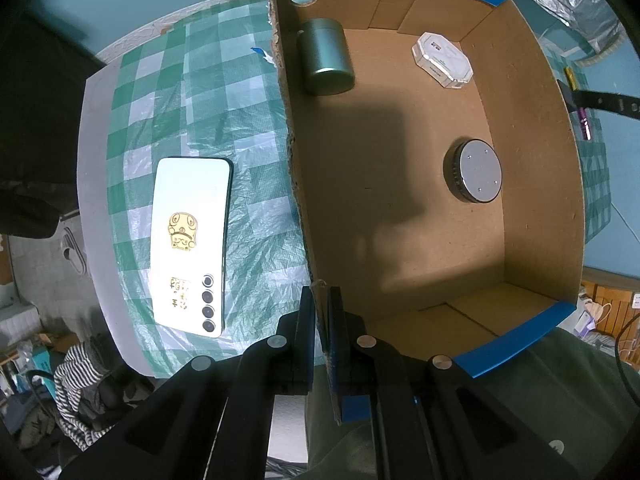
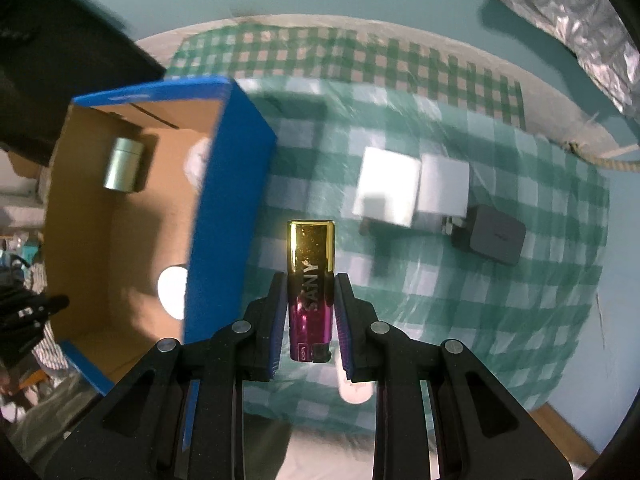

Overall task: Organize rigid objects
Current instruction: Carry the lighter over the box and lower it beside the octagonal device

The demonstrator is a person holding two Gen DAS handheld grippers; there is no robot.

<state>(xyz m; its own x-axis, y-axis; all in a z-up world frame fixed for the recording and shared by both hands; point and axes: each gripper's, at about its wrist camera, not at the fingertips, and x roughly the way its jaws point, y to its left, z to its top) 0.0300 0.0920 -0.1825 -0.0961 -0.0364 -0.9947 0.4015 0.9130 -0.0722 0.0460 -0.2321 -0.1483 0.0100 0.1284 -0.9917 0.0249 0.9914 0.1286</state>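
My left gripper (image 1: 322,300) is shut on the near left wall of the blue-edged cardboard box (image 1: 296,160). Inside the box lie a green metal tin (image 1: 326,56), a white octagonal case (image 1: 442,60) and a round grey disc (image 1: 476,170). A white phone (image 1: 188,240) lies face down on the checked cloth left of the box. My right gripper (image 2: 311,292) is shut on a gold and magenta lighter (image 2: 311,280), held above the cloth just right of the box (image 2: 224,208). The lighter also shows in the left wrist view (image 1: 582,114) beyond the box's right wall.
Two white cubes (image 2: 388,188) (image 2: 442,192) and a dark grey charger (image 2: 494,234) sit on the green checked cloth (image 2: 480,320) to the right. Crumpled silver foil (image 2: 568,12) lies at the far right. The floor with clutter lies beyond the table's left edge.
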